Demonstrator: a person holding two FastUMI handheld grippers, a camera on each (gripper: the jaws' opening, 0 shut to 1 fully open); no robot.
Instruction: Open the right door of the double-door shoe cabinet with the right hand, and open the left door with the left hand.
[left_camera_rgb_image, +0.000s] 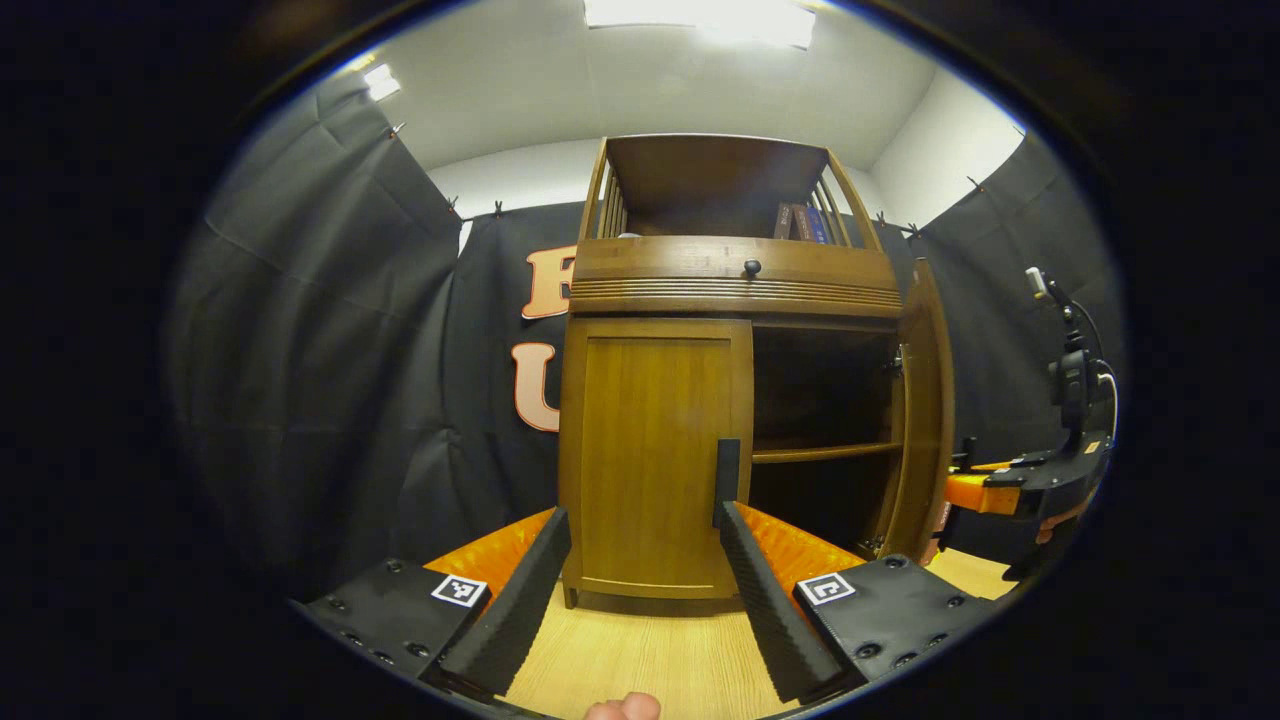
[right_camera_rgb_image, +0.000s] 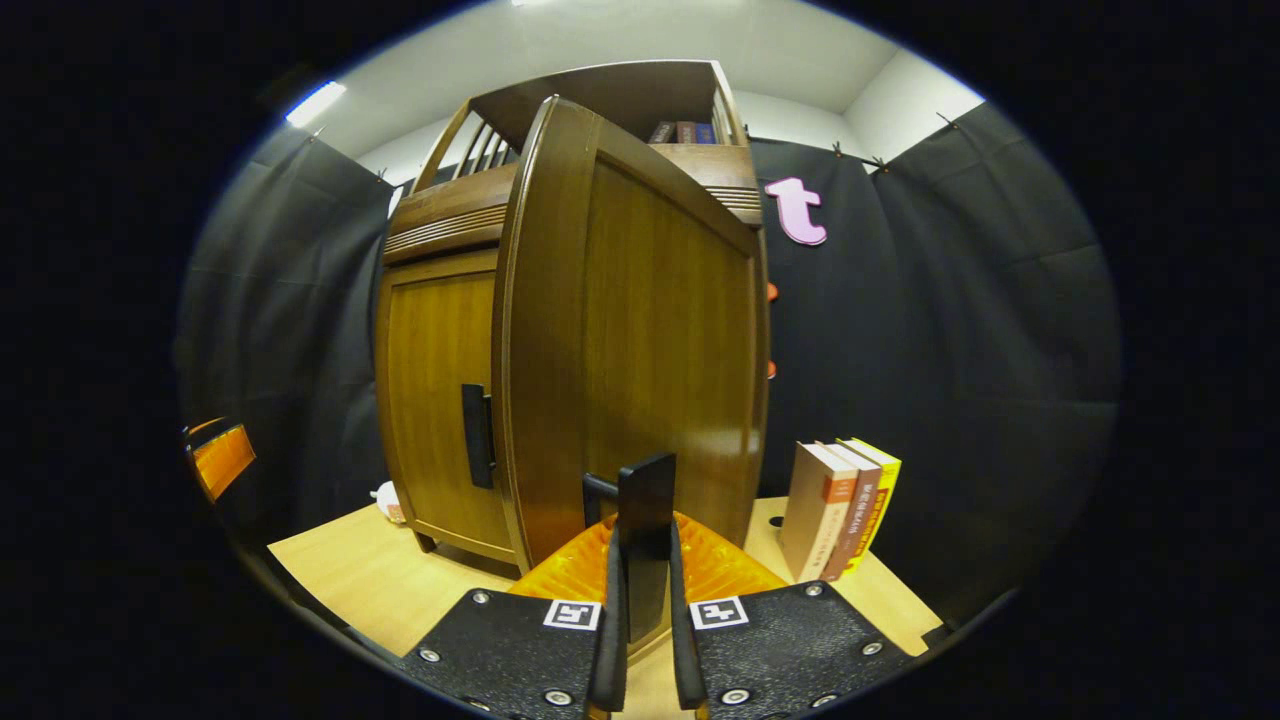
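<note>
Nearby, books (right_camera_rgb_image: 840, 510) flank the swung right door (right_camera_rgb_image: 640, 340), its handle (right_camera_rgb_image: 645, 500) pinched by the right claw (right_camera_rgb_image: 645, 640); left claw (left_camera_rgb_image: 645, 560) gapes.

The brown wooden shoe cabinet (left_camera_rgb_image: 735, 280) stands upright on the pale wood counter (left_camera_rgb_image: 640, 660). Its right door (left_camera_rgb_image: 925, 400) is swung wide open, showing a dark inside with one shelf (left_camera_rgb_image: 825, 452). Its left door (left_camera_rgb_image: 655, 450) is closed, its black handle (left_camera_rgb_image: 727, 480) at the inner edge.

A recording booth is standing in for a home. Black cloth (left_camera_rgb_image: 330, 330) is walling in a wooden cabinet (left_camera_rgb_image: 740, 290) and books (right_camera_rgb_image: 838, 510).
</note>
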